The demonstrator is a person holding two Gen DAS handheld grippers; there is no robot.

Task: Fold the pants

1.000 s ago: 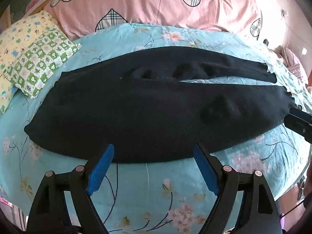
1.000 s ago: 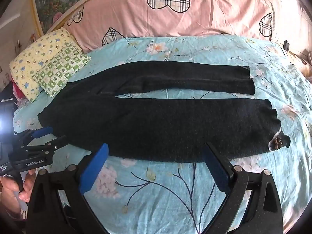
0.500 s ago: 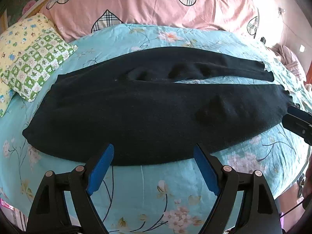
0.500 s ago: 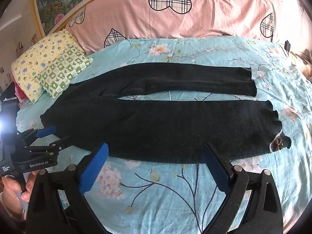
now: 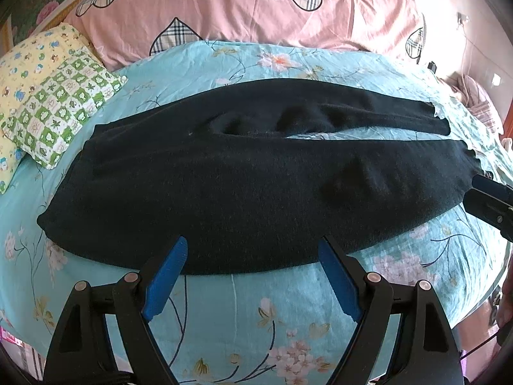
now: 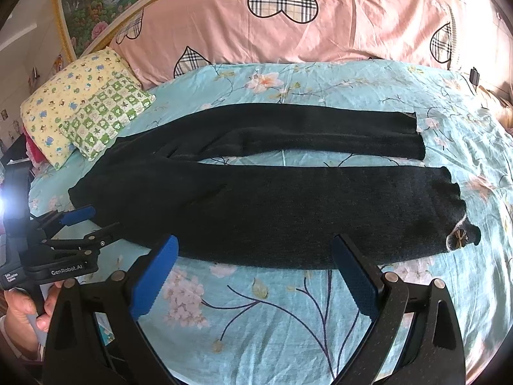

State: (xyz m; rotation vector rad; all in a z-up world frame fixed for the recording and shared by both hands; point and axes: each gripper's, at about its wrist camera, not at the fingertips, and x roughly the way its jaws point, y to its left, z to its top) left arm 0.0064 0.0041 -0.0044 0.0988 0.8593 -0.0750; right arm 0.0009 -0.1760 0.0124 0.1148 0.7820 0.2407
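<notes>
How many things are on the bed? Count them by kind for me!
Black pants: 1
Small pillows, one yellow and one green checked: 2
Pink bedding with plaid hearts, bunched along the back: 1
Total: 4

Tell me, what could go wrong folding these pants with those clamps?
Both grippers, left and right, are open over the sheet, just short of the pants. Likely risks:
1. The fingers may pinch the sheet along with the thick dark cloth.
2. The legs lie apart, so a fold may come out uneven.
3. The cuff with a small bow at the near leg's end may get tucked crookedly.
</notes>
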